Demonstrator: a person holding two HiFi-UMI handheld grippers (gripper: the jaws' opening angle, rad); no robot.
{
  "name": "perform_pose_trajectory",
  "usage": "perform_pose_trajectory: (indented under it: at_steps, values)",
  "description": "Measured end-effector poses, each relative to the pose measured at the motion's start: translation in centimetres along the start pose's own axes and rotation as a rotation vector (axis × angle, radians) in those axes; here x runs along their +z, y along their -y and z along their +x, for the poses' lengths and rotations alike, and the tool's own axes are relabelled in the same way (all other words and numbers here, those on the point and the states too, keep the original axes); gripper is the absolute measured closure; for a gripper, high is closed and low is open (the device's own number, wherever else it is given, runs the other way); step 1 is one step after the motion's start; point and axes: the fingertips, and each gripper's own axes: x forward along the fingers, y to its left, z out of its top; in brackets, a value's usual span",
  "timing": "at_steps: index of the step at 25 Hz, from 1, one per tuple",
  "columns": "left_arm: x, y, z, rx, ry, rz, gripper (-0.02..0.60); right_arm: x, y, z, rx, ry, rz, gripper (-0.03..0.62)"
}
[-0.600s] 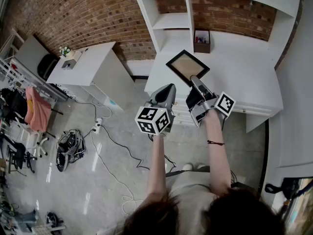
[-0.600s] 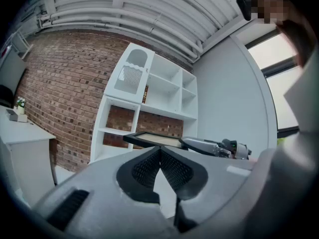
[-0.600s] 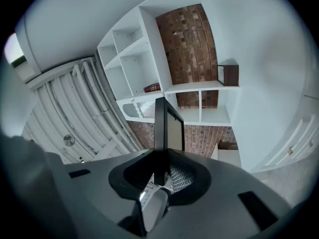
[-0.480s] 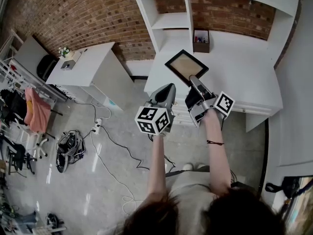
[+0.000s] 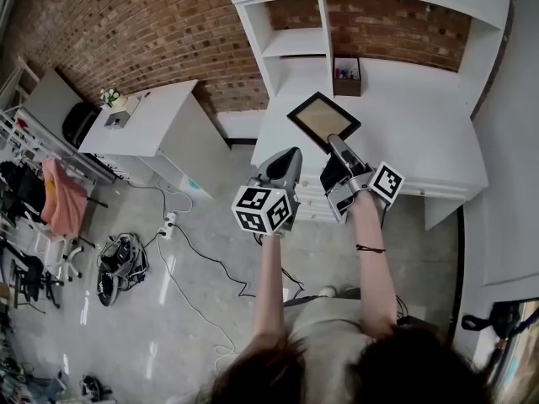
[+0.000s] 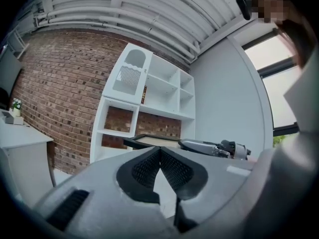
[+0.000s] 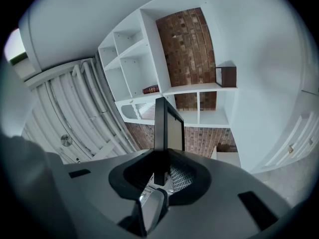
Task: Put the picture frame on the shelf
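As head view looks steeply down, white desk fills upper right of frame. Brick wall runs behind it and across upper left. White shelf unit stands at desk's back left, top centre, cubbies open. Grey floor takes lower left, w/ cables strewn on it. Second white table at upper left; pink garment hangs at far left edge.

Small brown box sits on desk at top centre, just beside shelf unit. Small items inside, too small to tell what. Dark book lies in one cubby, left of centre in right gripper view.

Picture frame, black rim w/ tan face, is at centre-top of frame, tilted, over desk's front left. Right gripper is clamped on its near edge; in that gripper's own view frame stands edge-on btwn the pads. Left gripper is just left of it and lower, pads pressed together on nothing, apart from picture frame.
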Motion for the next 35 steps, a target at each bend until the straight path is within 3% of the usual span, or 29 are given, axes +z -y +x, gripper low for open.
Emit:
perform_pose_trajectory:
  at_steps: [8, 18, 35]
  values:
    - [0.1, -1.2, -1.2, -0.009, 0.005, -0.017, 0.571, -0.8, 1.1, -1.1, -0.031, 0.049, 0.026, 0.519]
    - [-0.3, -2.8, -1.1, 0.011, 0.025, -0.037, 0.571, -0.3, 1.3, 0.4, 0.001, 0.044, 0.009, 0.519]
    - [0.2, -8.1, 6.9, -0.005, 0.038, -0.062, 0.571, 4.2, 5.6, 8.2, -0.008, 0.029, 0.028, 0.519]
